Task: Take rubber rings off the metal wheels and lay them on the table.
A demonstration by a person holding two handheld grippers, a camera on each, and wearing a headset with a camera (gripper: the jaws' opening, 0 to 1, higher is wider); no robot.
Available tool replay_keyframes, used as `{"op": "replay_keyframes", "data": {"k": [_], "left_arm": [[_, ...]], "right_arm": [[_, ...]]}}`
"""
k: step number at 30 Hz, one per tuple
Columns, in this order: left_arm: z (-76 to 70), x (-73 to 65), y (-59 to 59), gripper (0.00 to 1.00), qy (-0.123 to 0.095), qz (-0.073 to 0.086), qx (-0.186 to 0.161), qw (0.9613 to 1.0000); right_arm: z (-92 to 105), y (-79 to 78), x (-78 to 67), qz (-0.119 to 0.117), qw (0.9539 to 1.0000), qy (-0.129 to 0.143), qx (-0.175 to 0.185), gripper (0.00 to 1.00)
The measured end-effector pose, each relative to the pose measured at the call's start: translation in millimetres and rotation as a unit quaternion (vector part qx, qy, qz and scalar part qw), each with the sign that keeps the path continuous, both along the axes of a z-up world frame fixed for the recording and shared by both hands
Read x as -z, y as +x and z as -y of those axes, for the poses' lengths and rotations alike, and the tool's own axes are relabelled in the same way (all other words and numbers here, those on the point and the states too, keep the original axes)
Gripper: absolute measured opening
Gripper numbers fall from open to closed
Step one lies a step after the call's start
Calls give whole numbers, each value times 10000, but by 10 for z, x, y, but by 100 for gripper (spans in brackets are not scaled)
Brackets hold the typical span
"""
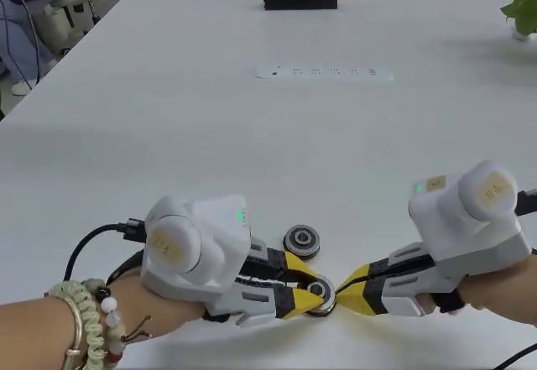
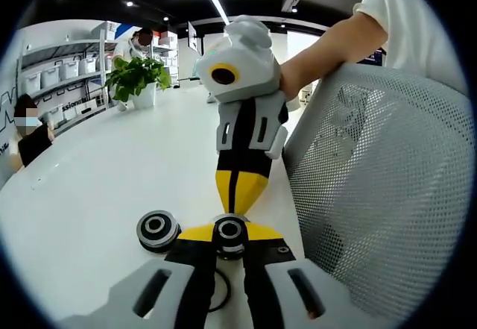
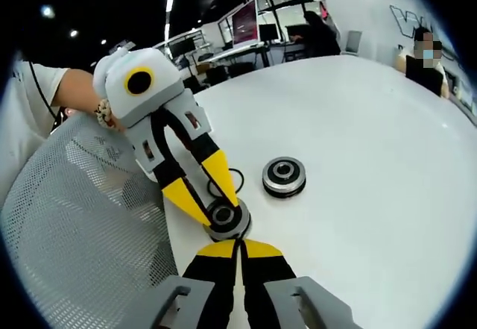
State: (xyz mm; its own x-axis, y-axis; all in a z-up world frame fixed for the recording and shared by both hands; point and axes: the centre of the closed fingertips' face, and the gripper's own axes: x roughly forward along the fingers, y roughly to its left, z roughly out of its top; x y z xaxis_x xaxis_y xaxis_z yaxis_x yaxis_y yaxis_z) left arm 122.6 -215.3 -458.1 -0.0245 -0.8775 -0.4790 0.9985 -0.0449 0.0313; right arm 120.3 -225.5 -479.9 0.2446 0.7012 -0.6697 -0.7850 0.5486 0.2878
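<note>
Fingers [image 2: 195,233] of the left gripper [image 1: 309,291] are closed on a metal wheel [image 2: 229,232], which is clamped between their yellow tips and kept down on the white table [image 1: 252,152], judged so that it is steadied while its rubber ring is worked off; the fingers [image 3: 220,251] of the right gripper [image 3: 238,247] are drawn together with almost no gap, their tips set against the side of the wheel facing them, probably to nip the ring's edge; whether rubber is actually caught between them cannot be told. Just behind the left fingers a thin black loop [image 3: 240,180] is seen lying flat, taken to be a ring already laid down; a second wheel [image 3: 284,176] is left flat a little beyond the fingertips, apart from both grippers, its dark ring apparently on. Well beyond the fingers a power strip [image 1: 325,72] is laid across the table; its markings, and the grey marks on the gripper housings, are too small to be read.
</note>
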Motion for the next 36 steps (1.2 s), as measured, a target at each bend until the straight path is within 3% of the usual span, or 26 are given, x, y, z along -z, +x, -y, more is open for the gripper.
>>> {"op": "replay_keyframes", "data": {"k": [15, 16, 17, 24, 27, 30, 36], "left_arm": [[4, 5, 10, 8, -8, 5, -13, 10000], [2, 5, 10, 8, -10, 9, -16, 10000], [1, 5, 11, 8, -12, 7, -18, 10000], [-4, 10, 7, 8, -5, 10, -15, 10000], [-3, 11, 11, 8, 7, 9, -35, 10000], [-2, 12, 10, 8, 17, 28, -36, 10000], [-1, 9, 5, 8, 27, 50, -23, 10000]], "right_arm": [[15, -1, -54, -534, 9960, 504, 505, 0], [2, -16, -67, -777, 9922, 649, 727, 0], [-17, -5, -81, -827, 9906, 777, 767, 0], [-2, 4, -89, -1060, 9848, 950, 992, 0], [-19, 31, -145, -1208, 9783, 1206, 1173, 0], [-30, 29, -138, -1132, 9810, 1108, 1119, 0], [-38, 19, -151, -1173, 9801, 1120, 1146, 0]]}}
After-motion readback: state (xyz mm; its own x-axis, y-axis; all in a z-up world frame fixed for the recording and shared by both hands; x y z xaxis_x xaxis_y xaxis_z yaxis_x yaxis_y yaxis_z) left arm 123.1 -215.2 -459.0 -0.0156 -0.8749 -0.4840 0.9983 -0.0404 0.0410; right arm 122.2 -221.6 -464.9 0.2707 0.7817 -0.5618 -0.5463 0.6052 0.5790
